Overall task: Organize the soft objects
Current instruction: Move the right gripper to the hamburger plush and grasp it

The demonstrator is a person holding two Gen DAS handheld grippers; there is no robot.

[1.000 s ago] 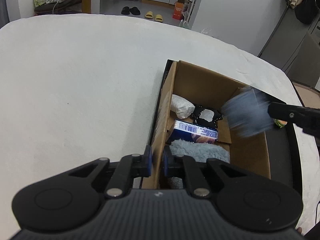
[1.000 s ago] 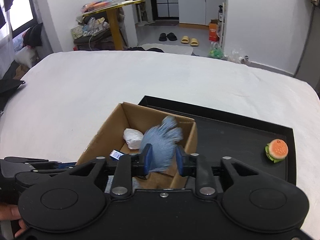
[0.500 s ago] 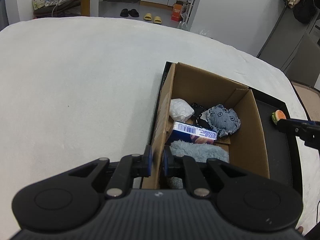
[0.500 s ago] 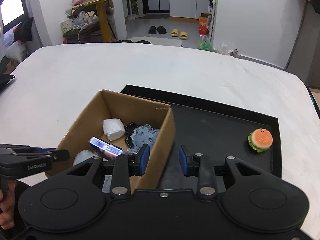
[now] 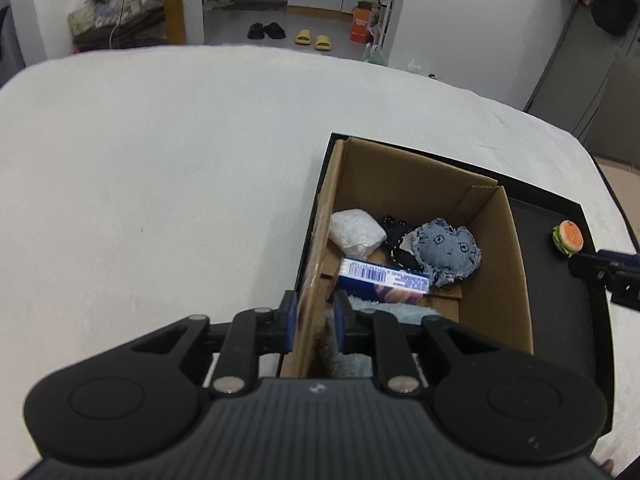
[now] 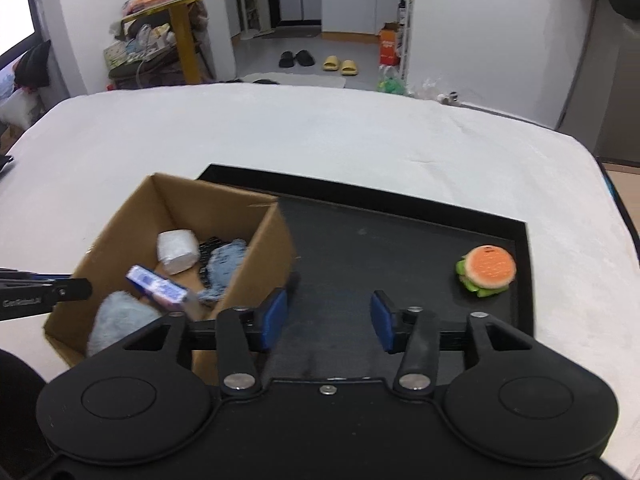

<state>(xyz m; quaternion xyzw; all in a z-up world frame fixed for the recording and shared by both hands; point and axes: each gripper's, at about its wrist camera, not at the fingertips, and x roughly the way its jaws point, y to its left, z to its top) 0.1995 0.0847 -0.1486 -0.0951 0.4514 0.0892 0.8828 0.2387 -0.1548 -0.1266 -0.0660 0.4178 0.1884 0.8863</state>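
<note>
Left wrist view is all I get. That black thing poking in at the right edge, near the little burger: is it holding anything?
Observer: No. It is the right gripper, open and empty, over the black tray beside the brown cardboard box.
Operator: Is it touching the burger?
Observer: No. The orange-and-green plush burger lies on the tray, apart from it, ahead and to its right.
</note>
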